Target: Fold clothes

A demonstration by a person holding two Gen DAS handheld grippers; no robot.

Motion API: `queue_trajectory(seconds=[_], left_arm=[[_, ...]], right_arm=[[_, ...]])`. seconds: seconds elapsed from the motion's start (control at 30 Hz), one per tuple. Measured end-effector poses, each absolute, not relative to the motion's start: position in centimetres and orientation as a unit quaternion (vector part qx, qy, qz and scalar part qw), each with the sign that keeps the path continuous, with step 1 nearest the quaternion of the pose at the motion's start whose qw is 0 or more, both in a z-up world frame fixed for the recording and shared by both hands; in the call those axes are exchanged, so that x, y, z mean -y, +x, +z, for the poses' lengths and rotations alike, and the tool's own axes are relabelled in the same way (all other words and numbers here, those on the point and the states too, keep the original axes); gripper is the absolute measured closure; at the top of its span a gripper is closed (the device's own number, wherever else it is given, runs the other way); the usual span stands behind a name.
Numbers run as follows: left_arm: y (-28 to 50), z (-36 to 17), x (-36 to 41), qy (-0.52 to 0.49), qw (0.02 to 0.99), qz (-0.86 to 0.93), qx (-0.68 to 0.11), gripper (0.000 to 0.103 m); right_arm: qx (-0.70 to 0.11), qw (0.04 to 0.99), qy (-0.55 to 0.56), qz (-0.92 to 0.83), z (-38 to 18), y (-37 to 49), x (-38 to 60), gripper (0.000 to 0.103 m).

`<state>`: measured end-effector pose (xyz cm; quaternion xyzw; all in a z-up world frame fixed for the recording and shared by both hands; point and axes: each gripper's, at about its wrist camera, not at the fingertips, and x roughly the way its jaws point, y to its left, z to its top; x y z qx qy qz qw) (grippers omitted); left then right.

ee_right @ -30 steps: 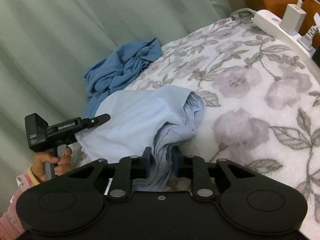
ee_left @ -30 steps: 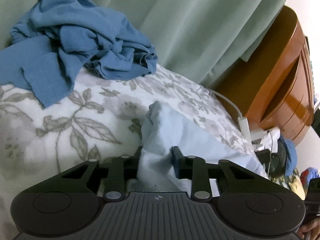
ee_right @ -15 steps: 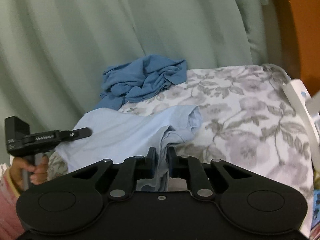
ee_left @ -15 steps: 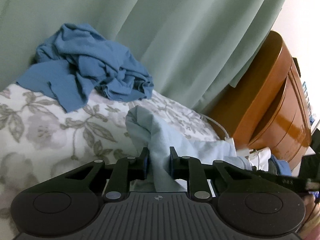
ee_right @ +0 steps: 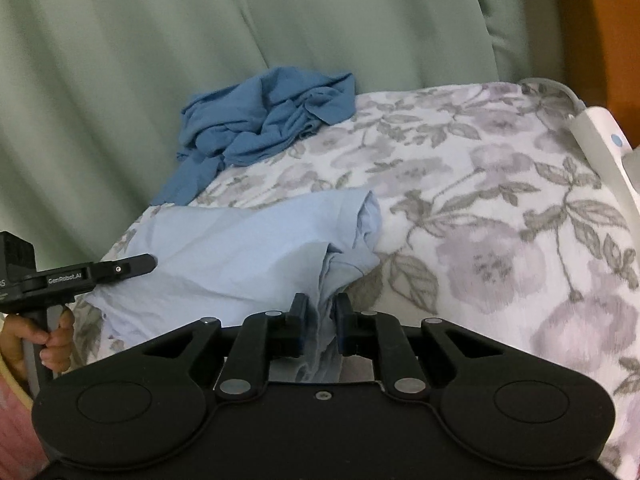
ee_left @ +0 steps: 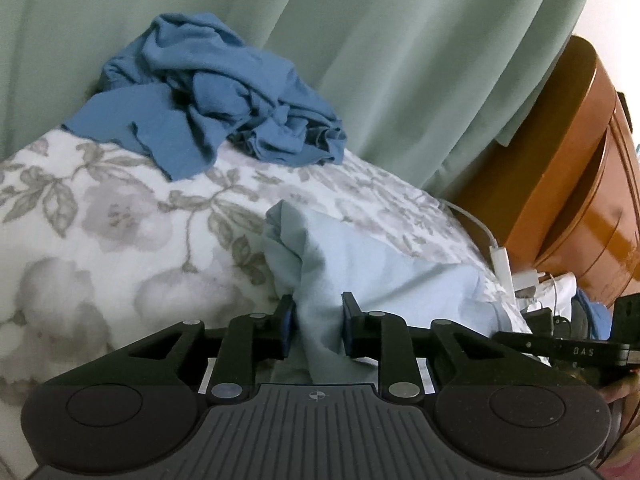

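A green curtain [ee_right: 200,60] hangs behind the floral bed [ee_right: 500,220]. A dark blue heap [ee_right: 264,128] lies by the curtain. The pale shirt [ee_right: 240,256] lies on the bed's near part. The left gripper [ee_left: 316,330] is opening with shirt cloth between its fingers; the right gripper [ee_right: 319,324] pinches a bunched fold, nearly closed

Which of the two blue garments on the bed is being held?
The pale blue garment, pinched by both the left gripper and right gripper. The darker blue garment lies crumpled, untouched, by the curtain.
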<state>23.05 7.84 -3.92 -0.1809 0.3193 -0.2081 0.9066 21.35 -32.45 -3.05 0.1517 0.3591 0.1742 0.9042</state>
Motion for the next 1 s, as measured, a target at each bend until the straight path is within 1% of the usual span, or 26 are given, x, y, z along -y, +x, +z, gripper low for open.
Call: queue_trajectory(seconds=[0.1, 0.17, 0.2, 0.3, 0.33, 0.37, 0.4, 0.47, 0.6, 0.63, 0.7, 0.73, 0.77, 0.83, 0.93, 0.97, 1.0], left_arm=[[22.8, -3.6, -7.7, -0.176, 0.91, -0.207, -0.314, 0.079], [22.6, -3.2, -7.7, -0.169, 0.913, -0.206, -0.309, 0.08], [22.5, -2.9, -7.7, -0.165, 0.915, -0.206, -0.305, 0.08], [21.9, -1.8, -8.1, -0.162, 0.923, -0.2, -0.286, 0.072], [21.7, -1.5, -8.3, -0.161, 0.926, -0.199, -0.279, 0.064], [21.4, -1.0, -8.4, -0.16, 0.929, -0.196, -0.271, 0.06], [21.2, -0.5, -8.5, -0.159, 0.932, -0.193, -0.263, 0.06], [21.0, 0.4, -8.4, -0.15, 0.936, -0.195, -0.251, 0.056], [21.8, 2.0, -7.6, -0.125, 0.94, -0.207, -0.24, 0.056], [22.2, 2.3, -7.3, -0.119, 0.94, -0.211, -0.241, 0.056], [23.2, 2.5, -6.3, -0.105, 0.937, -0.223, -0.247, 0.061], [23.7, 2.5, -5.8, -0.1, 0.934, -0.231, -0.252, 0.065], [24.3, 2.4, -5.4, -0.1, 0.931, -0.234, -0.261, 0.076], [25.3, 2.0, -4.6, -0.101, 0.925, -0.24, -0.277, 0.077], [26.4, 1.0, -3.7, -0.096, 0.922, -0.233, -0.295, 0.083], [26.6, 0.6, -3.7, -0.097, 0.921, -0.232, -0.299, 0.083], [26.8, 0.1, -3.7, -0.1, 0.919, -0.23, -0.304, 0.083]], right_arm=[[-0.359, 0.905, 0.15, 0.173, -3.1, 21.1, 32.4, 0.084], [-0.356, 0.907, 0.147, 0.172, -2.9, 21.0, 32.3, 0.079], [-0.353, 0.909, 0.142, 0.171, -2.6, 20.8, 32.3, 0.079], [-0.336, 0.917, 0.128, 0.173, -1.5, 20.3, 32.4, 0.077], [-0.328, 0.92, 0.128, 0.174, -1.0, 20.0, 32.5, 0.069], [-0.319, 0.923, 0.128, 0.174, -0.5, 19.7, 32.6, 0.063], [-0.311, 0.925, 0.126, 0.178, 0.0, 19.3, 32.7, 0.061], [-0.298, 0.929, 0.119, 0.187, 0.8, 18.5, 32.5, 0.06], [-0.307, 0.925, 0.102, 0.198, 1.0, 17.2, 31.6, 0.059], [-0.311, 0.924, 0.1, 0.199, 0.8, 16.9, 31.5, 0.059], [-0.314, 0.922, 0.102, 0.201, 0.4, 16.5, 31.3, 0.059], [-0.316, 0.921, 0.106, 0.202, 0.2, 16.3, 31.3, 0.059], [-0.318, 0.92, 0.108, 0.202, 0.0, 16.1, 31.2, 0.059], [-0.322, 0.918, 0.109, 0.204, -0.4, 15.9, 31.1, 0.059], [-0.327, 0.916, 0.116, 0.203, -0.7, 15.8, 31.1, 0.06], [-0.329, 0.915, 0.116, 0.202, -0.9, 15.8, 31.0, 0.066], [-0.332, 0.914, 0.115, 0.202, -1.0, 15.8, 31.0, 0.07]])
